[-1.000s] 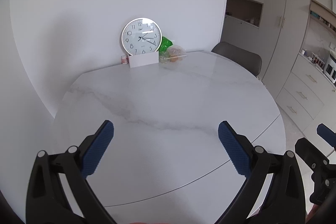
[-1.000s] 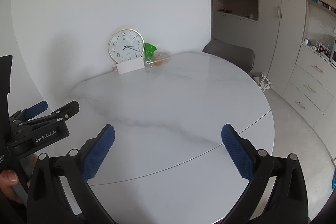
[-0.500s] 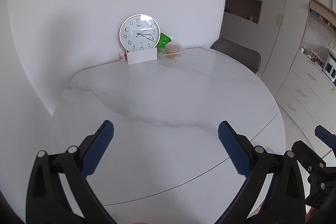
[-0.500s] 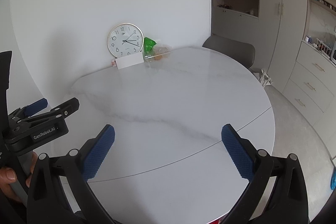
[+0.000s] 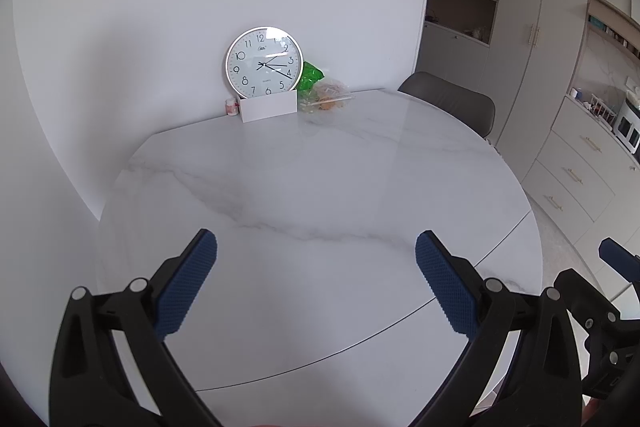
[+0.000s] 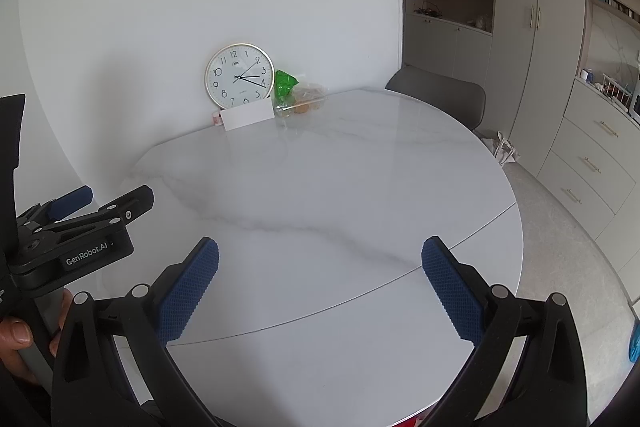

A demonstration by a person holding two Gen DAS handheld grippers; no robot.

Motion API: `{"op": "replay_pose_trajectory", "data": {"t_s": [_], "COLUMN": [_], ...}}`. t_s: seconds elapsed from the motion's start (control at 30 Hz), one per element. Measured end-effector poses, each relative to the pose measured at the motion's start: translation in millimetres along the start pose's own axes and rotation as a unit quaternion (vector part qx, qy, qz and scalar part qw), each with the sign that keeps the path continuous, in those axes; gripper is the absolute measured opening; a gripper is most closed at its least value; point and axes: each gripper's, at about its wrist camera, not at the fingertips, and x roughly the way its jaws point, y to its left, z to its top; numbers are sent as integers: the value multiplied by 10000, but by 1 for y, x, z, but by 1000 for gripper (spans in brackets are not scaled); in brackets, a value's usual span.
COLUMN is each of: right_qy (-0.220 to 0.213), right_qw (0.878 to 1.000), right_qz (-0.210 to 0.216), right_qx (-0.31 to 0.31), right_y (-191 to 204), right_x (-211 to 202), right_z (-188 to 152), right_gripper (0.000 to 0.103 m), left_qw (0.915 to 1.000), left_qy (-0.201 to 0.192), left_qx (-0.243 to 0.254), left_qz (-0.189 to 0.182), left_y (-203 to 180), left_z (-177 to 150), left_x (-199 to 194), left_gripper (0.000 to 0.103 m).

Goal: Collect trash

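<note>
A round white marble table fills both views. At its far edge by the wall lie a crumpled green wrapper and a clear plastic bag with food scraps. My left gripper hovers open over the near part of the table, nothing between its blue pads. My right gripper is open too, over the near edge, far from the trash. The left gripper's body shows at the left of the right wrist view, held by a hand.
A round wall clock leans on the wall behind a white card box, with a small pink jar beside it. A grey chair stands at the far right. Cabinets and drawers line the right wall.
Both views have shifted slightly, with the clock and trash sitting a little higher in frame. Both grippers remain open and empty.
</note>
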Motion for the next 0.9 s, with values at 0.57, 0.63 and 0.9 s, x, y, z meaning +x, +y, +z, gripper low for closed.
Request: {"op": "replay_pose_trajectory", "data": {"t_s": [0.57,0.63,0.9], "right_qy": [17,26,40], "right_qw": [10000,10000,10000], "right_qz": [6,-2,-2], "right_qx": [-7,-6,6], "right_y": [-3,-3,-5], "right_x": [0,0,1], "right_z": [-1,-1,-1], "right_gripper": [101,101,101], "left_qw": [10000,10000,10000], "left_qy": [-5,3,6], "left_qx": [39,31,36], "left_qz": [0,-6,-1], "left_y": [-2,-1,-1], "left_z": [-1,-1,0], "left_x": [-2,-1,1], "left_gripper": [95,95,95]}}
